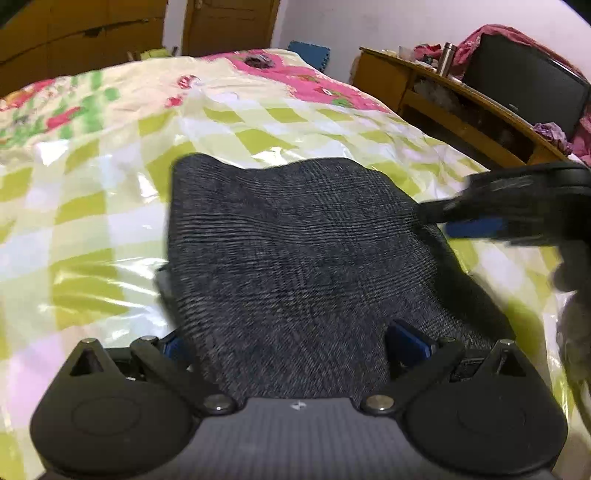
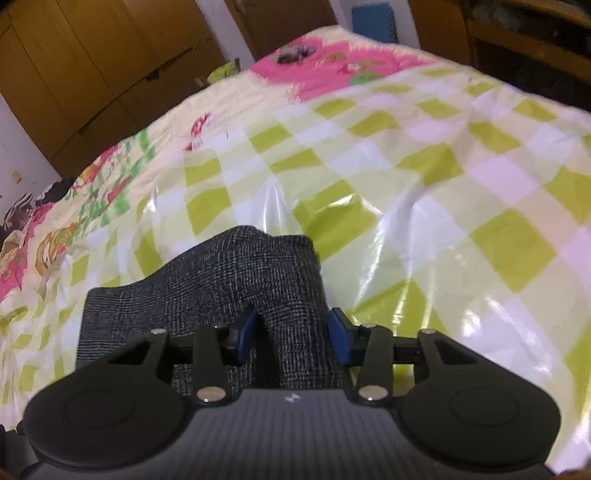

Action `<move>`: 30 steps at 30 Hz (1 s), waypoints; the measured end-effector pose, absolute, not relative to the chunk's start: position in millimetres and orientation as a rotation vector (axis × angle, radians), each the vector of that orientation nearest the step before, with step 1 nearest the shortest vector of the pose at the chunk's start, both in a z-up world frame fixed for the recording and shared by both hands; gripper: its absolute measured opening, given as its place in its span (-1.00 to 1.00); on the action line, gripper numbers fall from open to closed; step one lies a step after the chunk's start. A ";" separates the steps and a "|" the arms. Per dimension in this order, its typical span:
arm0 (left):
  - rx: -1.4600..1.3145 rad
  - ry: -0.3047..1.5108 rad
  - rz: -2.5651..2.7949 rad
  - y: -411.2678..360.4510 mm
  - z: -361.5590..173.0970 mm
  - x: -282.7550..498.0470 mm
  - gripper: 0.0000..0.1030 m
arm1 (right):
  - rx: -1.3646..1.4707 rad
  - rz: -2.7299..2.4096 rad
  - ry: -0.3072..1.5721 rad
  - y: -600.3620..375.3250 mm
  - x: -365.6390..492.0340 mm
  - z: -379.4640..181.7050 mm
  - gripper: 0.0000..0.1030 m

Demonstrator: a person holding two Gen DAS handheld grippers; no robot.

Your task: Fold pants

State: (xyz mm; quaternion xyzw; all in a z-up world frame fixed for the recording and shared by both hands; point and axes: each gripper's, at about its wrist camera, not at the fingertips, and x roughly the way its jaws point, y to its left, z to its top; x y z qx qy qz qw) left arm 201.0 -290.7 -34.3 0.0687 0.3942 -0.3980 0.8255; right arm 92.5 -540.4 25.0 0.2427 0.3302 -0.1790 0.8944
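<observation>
A bed [image 1: 110, 155] filled most of both views, covered by a glossy sheet [image 2: 424, 177] checked in lime green and white, with a pink, flowered quilt [image 1: 317, 88] lying across its far end. The sheet's surface was creased and caught bright glare from the room light.

The pants [image 1: 295, 251], of dark grey woven cloth, were seen folded into a thick pad on the near part of the bed. In the left wrist view the left gripper [image 1: 295, 343] was held low over the near edge of the pad, its blue-padded fingers [image 1: 410, 339] spread wide on either side of the cloth and not pressing it. The right gripper [image 1: 461, 218] was seen blurred at the pad's right edge. In the right wrist view a raised ridge of the pants [image 2: 229, 295] was seen between the fingers [image 2: 340, 336] of the right gripper [image 2: 291, 334], which stood partly apart; whether the pads pressed the cloth could not be told.

Behind the bed, brown wooden wardrobe doors [image 2: 92, 74] were seen against a white wall [image 1: 332, 22]. To the right, a wooden shelf unit [image 1: 461, 110] carried a metal flask [image 1: 446, 59], a dark screen [image 1: 524, 85] and heaped pink cloth [image 1: 495, 33].
</observation>
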 end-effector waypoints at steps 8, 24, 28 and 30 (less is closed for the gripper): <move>0.095 0.809 -0.795 -254.1 -29.6 184.9 1.00 | 0.349 -0.263 0.582 -476.0 31.8 60.5 -0.11; 0.257 0.838 -0.679 -264.7 -16.3 160.6 1.00 | 0.499 -0.278 0.652 -461.9 22.0 40.4 0.05; 0.328 0.798 -0.660 -264.8 -2.5 133.4 1.00 | 0.524 -0.278 0.620 -446.5 -5.3 51.3 0.05; 0.326 0.781 -0.674 -261.0 4.3 120.9 1.00 | 0.530 -0.280 0.627 -438.3 -16.6 53.6 0.05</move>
